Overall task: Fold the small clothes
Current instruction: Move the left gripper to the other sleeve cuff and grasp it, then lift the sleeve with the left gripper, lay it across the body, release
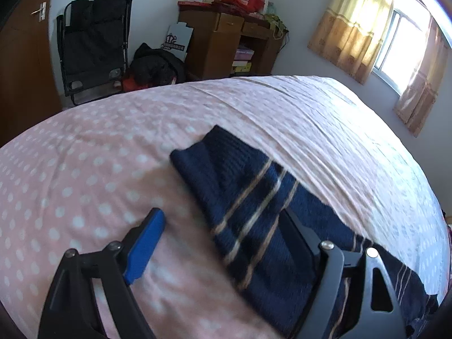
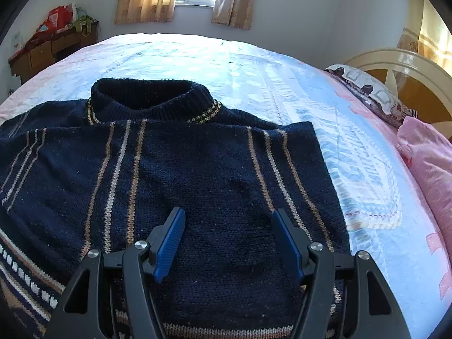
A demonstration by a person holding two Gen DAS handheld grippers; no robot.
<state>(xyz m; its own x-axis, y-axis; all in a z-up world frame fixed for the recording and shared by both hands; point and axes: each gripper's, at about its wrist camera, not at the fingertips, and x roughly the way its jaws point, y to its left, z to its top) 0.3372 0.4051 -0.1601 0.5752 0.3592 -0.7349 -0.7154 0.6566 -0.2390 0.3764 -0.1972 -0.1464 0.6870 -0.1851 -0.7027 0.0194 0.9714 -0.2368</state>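
A navy knitted sweater point(image 2: 214, 169) with tan stripes lies flat on the bed, its ribbed collar point(image 2: 152, 96) at the far end and its right side folded in over the body. In the left wrist view one striped sleeve point(image 1: 248, 197) stretches out across the pink dotted sheet point(image 1: 84, 169). My left gripper point(image 1: 223, 220) is open and straddles that sleeve. Its blue left pad point(image 1: 145, 245) is over bare sheet, while the right finger point(image 1: 299, 240) is over the knit. My right gripper point(image 2: 228, 212) hovers open over the sweater's lower body, nothing pinched between its blue pads point(image 2: 169, 243).
A pillow point(image 2: 370, 96), a pink blanket point(image 2: 429, 163) and a cream headboard point(image 2: 401, 65) are at the bed's right end. Beyond the bed stand a black folding chair point(image 1: 93, 45), a dark bag point(image 1: 155, 67), a cluttered wooden desk point(image 1: 226, 39) and a curtained window point(image 1: 395, 36).
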